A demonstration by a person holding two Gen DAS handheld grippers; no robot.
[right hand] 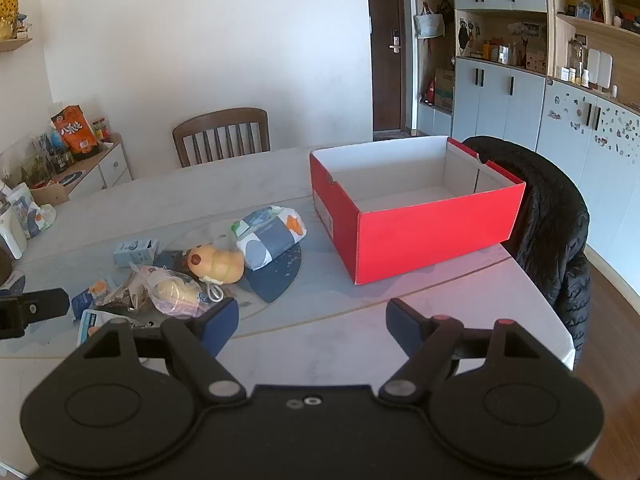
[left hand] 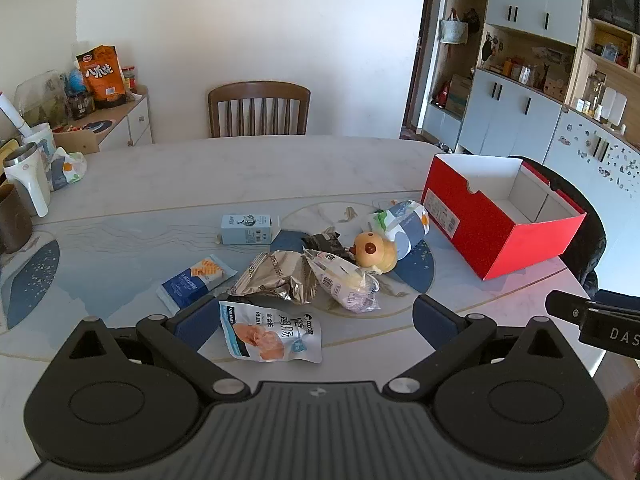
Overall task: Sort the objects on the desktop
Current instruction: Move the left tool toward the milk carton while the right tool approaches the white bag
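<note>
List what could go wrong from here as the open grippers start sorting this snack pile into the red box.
1. The silver foil packet and the bun packet overlap, so one grab may drag both.
2. The flat chicken pouch lies flush on the table; fingers may slide over it.
3. The red box sits near the table edge and could be pushed off.

Domestic dining room in a private home.
Evidence: marble-look dining surface (left hand: 240, 168) with wooden chair (left hand: 259, 109) at its far side, wall cabinets and open shelves (right hand: 516, 40) stocked with household goods, entrance door (right hand: 386, 48), wood flooring (right hand: 612, 312).
</note>
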